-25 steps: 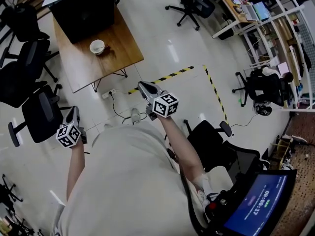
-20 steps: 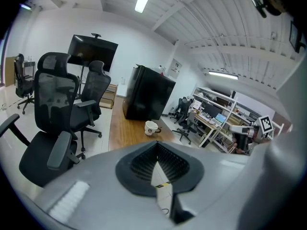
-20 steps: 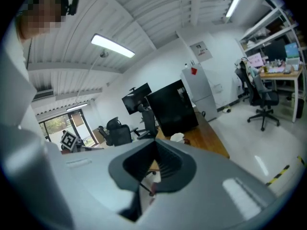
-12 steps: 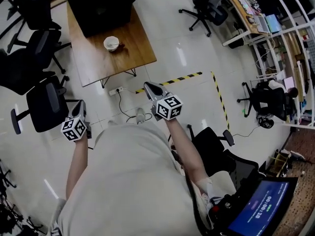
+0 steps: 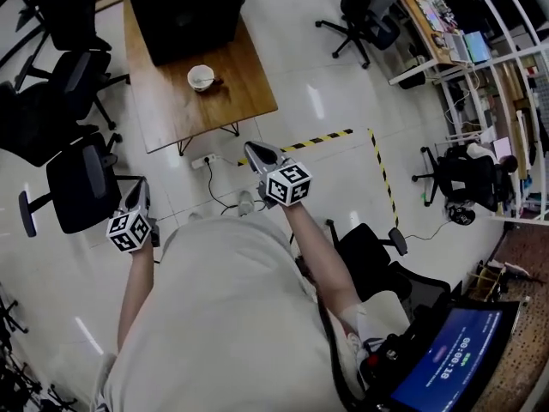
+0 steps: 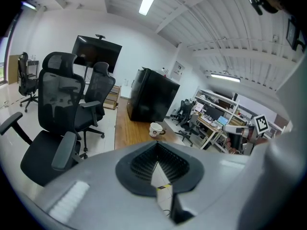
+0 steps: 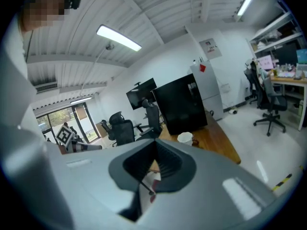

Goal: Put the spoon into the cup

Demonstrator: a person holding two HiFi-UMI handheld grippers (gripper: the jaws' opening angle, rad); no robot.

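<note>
Wooden table [image 5: 171, 110] fills the upper left of the head view. On it stands the white cup [image 5: 201, 77], just below a big black box [image 5: 193, 11]. The spoon is too small for me to make out. Both grippers hang over the pale tiled floor, well apart from the table. The left gripper [image 5: 137, 191], at the lower left beside a black office chair [image 5: 77, 183], has its jaws pressed together on nothing. The right gripper [image 5: 251, 150], near the centre, is likewise fully closed and empty.
</note>
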